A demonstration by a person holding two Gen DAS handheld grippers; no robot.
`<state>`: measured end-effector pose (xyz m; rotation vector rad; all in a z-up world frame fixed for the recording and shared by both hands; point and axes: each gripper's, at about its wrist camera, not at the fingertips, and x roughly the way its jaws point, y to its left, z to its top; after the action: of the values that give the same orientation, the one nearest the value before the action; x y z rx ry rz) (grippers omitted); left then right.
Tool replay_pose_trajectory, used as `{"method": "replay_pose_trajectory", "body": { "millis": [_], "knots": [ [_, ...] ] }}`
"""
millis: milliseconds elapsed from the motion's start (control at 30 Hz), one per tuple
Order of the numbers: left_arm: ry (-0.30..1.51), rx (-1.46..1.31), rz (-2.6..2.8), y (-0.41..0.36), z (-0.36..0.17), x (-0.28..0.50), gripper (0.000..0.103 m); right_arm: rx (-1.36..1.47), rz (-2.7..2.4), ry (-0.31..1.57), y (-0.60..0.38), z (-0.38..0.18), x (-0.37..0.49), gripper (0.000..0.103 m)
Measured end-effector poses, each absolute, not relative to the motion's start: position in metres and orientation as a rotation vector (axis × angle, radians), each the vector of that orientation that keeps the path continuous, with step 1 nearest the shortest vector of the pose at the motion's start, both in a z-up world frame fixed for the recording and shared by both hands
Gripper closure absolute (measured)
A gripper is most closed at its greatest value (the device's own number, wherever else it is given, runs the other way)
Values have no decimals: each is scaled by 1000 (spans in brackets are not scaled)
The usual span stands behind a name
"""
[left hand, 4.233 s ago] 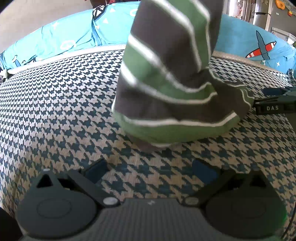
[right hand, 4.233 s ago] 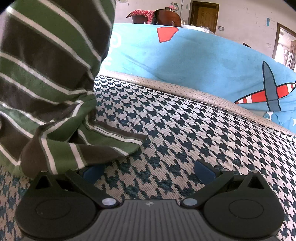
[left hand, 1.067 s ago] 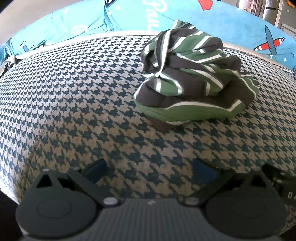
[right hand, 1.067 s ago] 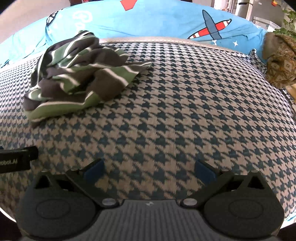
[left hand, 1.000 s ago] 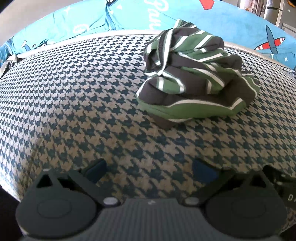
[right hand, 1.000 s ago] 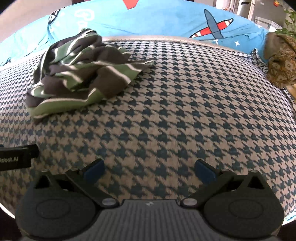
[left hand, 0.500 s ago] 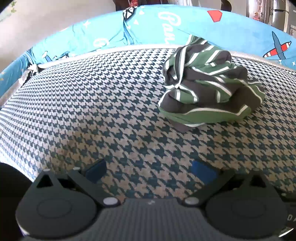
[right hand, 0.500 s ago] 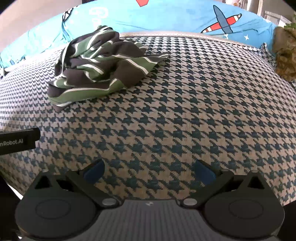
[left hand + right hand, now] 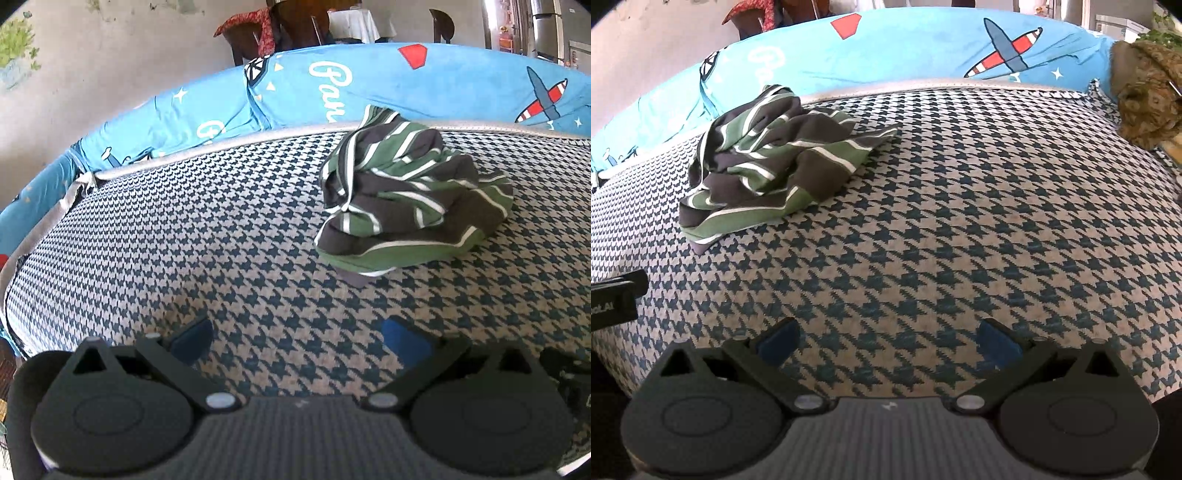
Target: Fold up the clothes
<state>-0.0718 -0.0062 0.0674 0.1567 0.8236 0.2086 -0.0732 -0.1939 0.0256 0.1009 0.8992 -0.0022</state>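
Above the near edge of the houndstooth bed, left hand-held gripper and right hand-held gripper level, both released and empty, striped garment crumpled toward the far edge beside the blue airplane-print bedding, wide bare cover between.

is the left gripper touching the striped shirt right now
Apart. The left wrist view shows bare houndstooth cover between the open left gripper and the crumpled striped shirt.

White script "Pan" stands on the blue sheet.
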Motion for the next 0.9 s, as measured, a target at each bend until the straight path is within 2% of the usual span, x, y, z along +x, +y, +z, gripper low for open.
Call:
{"method": "replay_pose_trajectory", "body": {
  "millis": [900],
  "knots": [
    [753,193,182,-25,89,-88,0,134,13,878,-197,25,-72,0]
  ]
}}
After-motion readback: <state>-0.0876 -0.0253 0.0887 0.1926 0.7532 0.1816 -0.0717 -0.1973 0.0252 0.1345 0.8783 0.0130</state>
